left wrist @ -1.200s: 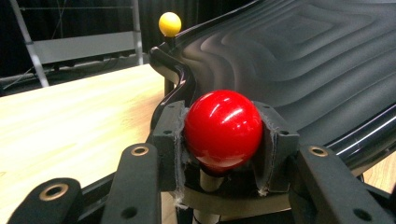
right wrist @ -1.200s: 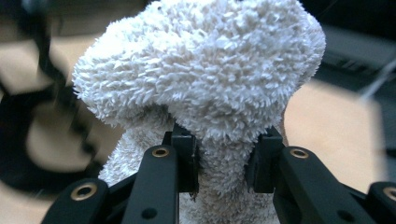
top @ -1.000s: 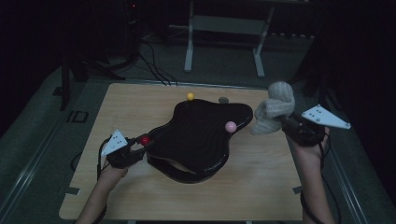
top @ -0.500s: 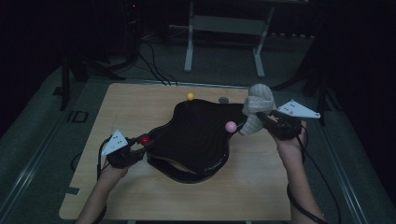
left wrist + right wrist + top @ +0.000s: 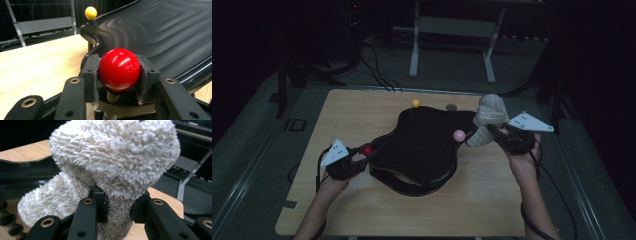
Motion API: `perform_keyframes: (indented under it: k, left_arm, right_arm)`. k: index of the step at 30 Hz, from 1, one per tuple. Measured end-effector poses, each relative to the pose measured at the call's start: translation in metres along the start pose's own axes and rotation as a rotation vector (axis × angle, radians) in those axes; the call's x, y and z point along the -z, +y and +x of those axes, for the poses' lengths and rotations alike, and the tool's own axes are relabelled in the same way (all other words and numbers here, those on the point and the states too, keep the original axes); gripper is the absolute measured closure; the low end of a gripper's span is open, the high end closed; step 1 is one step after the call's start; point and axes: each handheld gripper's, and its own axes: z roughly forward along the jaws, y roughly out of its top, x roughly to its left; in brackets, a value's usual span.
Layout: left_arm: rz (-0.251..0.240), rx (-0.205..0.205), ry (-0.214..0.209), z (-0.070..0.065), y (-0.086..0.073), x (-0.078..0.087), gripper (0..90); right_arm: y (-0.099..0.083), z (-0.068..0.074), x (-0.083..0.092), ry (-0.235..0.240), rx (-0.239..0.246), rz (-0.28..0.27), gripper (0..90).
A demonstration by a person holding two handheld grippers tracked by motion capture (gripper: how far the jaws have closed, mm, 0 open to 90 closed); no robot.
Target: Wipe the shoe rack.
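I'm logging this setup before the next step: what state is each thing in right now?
Left gripper: shut on the red ball.
Right gripper: shut on the fluffy sock, held above the table.
Black tray: resting on the table.
Pink ball: free.
Yellow ball: free.

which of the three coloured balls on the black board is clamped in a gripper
The red ball, pinched by the left gripper; the yellow ball and pink ball stand free.

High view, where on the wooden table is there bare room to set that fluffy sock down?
Free: the near strip of the table between the forearms, and the far left corner. Crowded: the middle, under the black tray, with the left gripper at its red ball and the right gripper holding the sock.
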Motion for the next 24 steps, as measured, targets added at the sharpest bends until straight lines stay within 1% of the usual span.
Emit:
perform_keyframes:
  k: [1,3,4,5,6,7,8,9,10,11,13,14,16,17,18,19,20,21,24]
  left_arm:
    - [0.002,-0.001,0.001,0.0,0.0,0.0,58.3]
    - [0.001,-0.001,0.0,0.0,0.0,0.0,58.3]
    - [0.001,-0.001,0.0,0.0,0.0,0.0,58.3]
    - [0.001,-0.001,0.0,0.0,0.0,0.0,58.3]
    - [0.002,-0.002,0.0,0.0,0.0,0.0,58.3]
    - [0.003,-0.001,0.002,0.0,0.0,0.0,58.3]
    - [0.004,-0.003,0.003,0.0,0.001,0.0,58.3]
    - [0.003,-0.003,0.003,0.0,0.0,0.0,58.3]
    - [0.002,-0.003,0.001,0.0,0.0,0.0,58.3]
    - [0.001,-0.003,0.001,0.0,0.0,0.0,58.3]
    - [0.004,-0.002,-0.003,0.001,0.0,0.0,58.3]
    - [0.003,-0.001,-0.005,0.001,0.0,0.0,58.3]
    - [0.0,0.002,-0.008,0.001,0.0,0.0,58.4]
    - [0.001,0.001,-0.007,0.002,0.0,-0.001,58.4]
    - [0.002,0.001,-0.007,0.002,0.0,-0.001,58.4]
    - [0.004,-0.006,-0.005,0.001,0.001,-0.001,58.4]
    - [0.004,-0.007,-0.005,0.001,0.001,-0.001,58.4]
    - [0.004,-0.008,-0.004,0.001,0.001,-0.001,58.4]
    - [0.006,-0.013,-0.001,0.0,0.001,-0.001,58.4]
  right_arm:
    - [-0.002,-0.002,0.002,0.007,-0.018,0.004,71.6]
    - [-0.001,-0.001,0.005,0.008,-0.012,0.003,71.6]
    - [0.002,0.003,0.011,0.04,-0.001,-0.023,71.6]
    - [0.002,0.003,0.011,0.04,-0.001,-0.023,71.6]
    - [0.002,0.005,0.012,0.044,0.005,-0.021,71.6]
    - [-0.004,0.009,0.01,0.039,0.014,-0.009,71.6]
    - [-0.004,0.009,0.01,0.039,0.014,-0.009,71.6]
    - [-0.01,0.005,0.009,0.043,-0.008,0.003,71.7]
    - [-0.01,0.005,0.009,0.043,-0.008,0.003,71.7]
    - [-0.012,0.003,0.009,0.03,-0.009,0.02,71.6]
    - [-0.012,0.003,0.011,0.033,-0.011,0.018,71.6]
    - [-0.009,0.004,0.016,0.037,-0.006,-0.003,71.5]
    - [-0.007,0.007,0.021,0.068,-0.006,-0.03,71.5]
    - [-0.008,0.013,0.021,0.057,0.026,-0.016,71.6]
    - [-0.008,0.013,0.021,0.057,0.026,-0.016,71.6]
    - [-0.01,0.014,0.018,0.048,0.039,-0.006,71.6]
    - [-0.014,0.013,0.016,0.052,0.029,0.003,71.6]
    - [-0.017,0.009,0.015,0.033,0.013,0.021,71.6]
    - [-0.016,0.009,0.018,0.036,0.003,0.01,71.4]
